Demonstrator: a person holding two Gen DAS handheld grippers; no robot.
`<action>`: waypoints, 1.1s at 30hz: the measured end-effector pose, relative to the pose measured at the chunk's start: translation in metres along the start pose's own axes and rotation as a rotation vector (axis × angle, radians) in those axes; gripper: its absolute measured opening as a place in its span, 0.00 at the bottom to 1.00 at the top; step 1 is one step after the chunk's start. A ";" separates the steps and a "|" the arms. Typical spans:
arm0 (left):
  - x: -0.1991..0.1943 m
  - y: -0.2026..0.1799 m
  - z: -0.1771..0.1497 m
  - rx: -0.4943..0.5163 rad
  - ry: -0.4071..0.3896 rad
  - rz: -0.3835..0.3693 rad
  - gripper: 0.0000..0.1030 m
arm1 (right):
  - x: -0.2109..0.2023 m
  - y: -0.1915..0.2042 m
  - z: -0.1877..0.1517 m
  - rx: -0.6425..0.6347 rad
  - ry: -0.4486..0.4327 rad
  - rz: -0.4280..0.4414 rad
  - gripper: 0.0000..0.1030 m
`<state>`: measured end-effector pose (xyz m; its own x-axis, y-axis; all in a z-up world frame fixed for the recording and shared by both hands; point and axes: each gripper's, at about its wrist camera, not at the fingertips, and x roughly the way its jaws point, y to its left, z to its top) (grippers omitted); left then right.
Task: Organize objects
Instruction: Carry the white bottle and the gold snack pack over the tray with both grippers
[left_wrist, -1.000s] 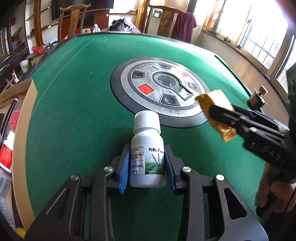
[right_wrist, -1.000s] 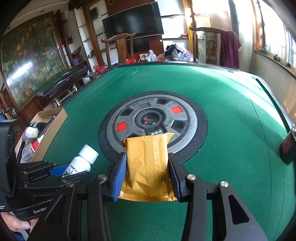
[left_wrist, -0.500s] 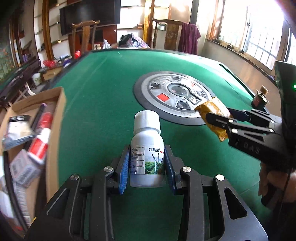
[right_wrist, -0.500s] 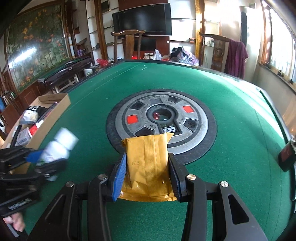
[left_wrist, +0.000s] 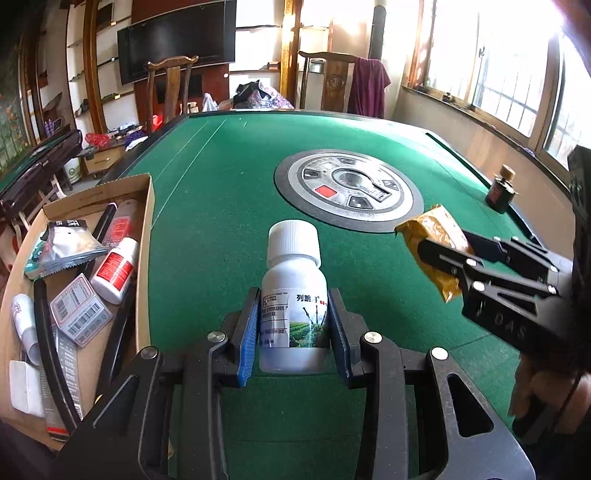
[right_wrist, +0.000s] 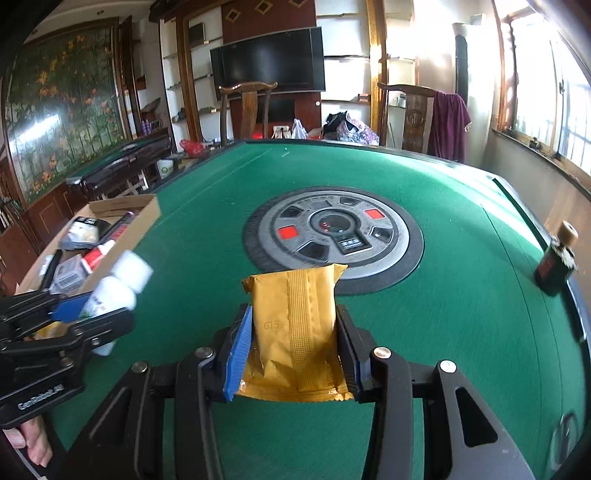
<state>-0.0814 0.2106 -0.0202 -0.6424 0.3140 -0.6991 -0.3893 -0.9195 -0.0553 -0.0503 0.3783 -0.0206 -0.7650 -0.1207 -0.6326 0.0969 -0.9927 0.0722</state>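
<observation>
My left gripper (left_wrist: 293, 325) is shut on a white bottle (left_wrist: 293, 302) with a white cap and a green label, held upright above the green felt. My right gripper (right_wrist: 293, 339) is shut on a golden-yellow snack packet (right_wrist: 295, 325). In the left wrist view the right gripper (left_wrist: 439, 254) with the packet (left_wrist: 432, 229) comes in from the right. The right wrist view shows the left gripper (right_wrist: 85, 314) with the bottle (right_wrist: 114, 291) at the left, blurred. A cardboard box (left_wrist: 146, 236) holding several packets and bottles lies at the table's left edge.
A round grey control panel (left_wrist: 349, 190) sits in the middle of the green table (left_wrist: 221, 206). A small dark bottle with a cork (right_wrist: 556, 258) stands near the right rim. Chairs, a TV and shelves stand beyond the far edge.
Both grippers have swung left with their loads. The cardboard box has come well into view on the left, and the control panel has shifted right and farther off.
</observation>
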 end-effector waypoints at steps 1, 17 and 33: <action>-0.002 0.000 -0.001 0.003 -0.005 -0.001 0.33 | -0.003 0.002 -0.002 0.014 -0.003 0.005 0.42; -0.043 0.031 -0.008 -0.008 -0.118 0.037 0.33 | -0.016 0.046 -0.001 0.001 0.007 0.057 0.42; -0.064 0.087 -0.016 -0.094 -0.182 0.113 0.33 | -0.016 0.112 0.014 -0.096 0.004 0.114 0.42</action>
<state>-0.0636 0.1069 0.0083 -0.7904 0.2379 -0.5646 -0.2504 -0.9665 -0.0566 -0.0360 0.2695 0.0082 -0.7430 -0.2321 -0.6278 0.2436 -0.9674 0.0695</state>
